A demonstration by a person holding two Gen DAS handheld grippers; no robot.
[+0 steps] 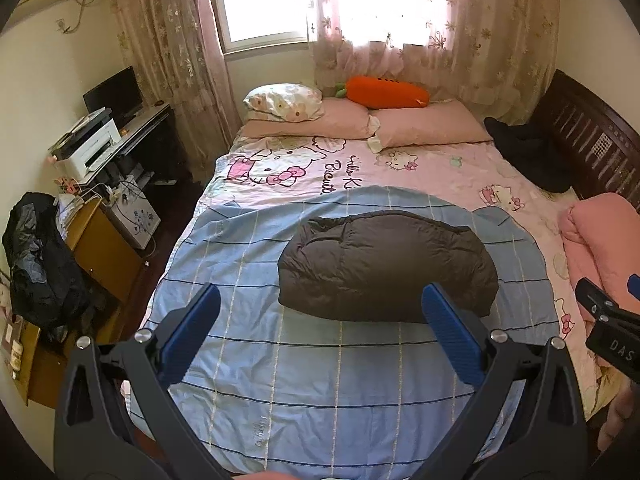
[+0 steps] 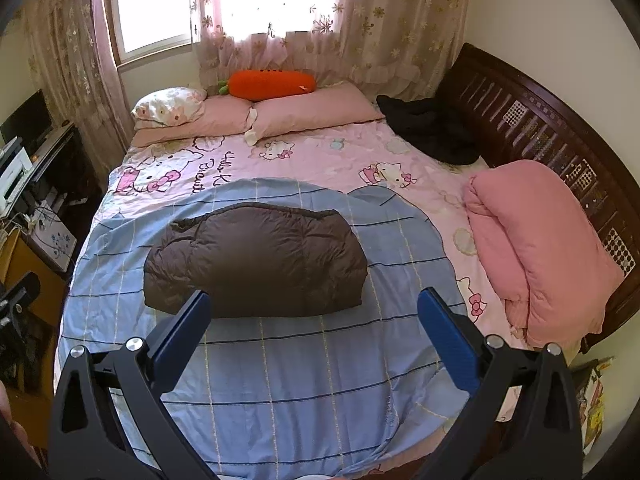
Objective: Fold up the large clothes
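The brown padded jacket lies folded on the blue sheet near the bed's foot, both the left gripper and right gripper gaping empty above, so folding looks finished and the black garment far right likely comes next.

A blue checked sheet lies over the pink bed cover. An orange carrot toy rests on the pillows. A pink blanket sits beside the dark headboard.
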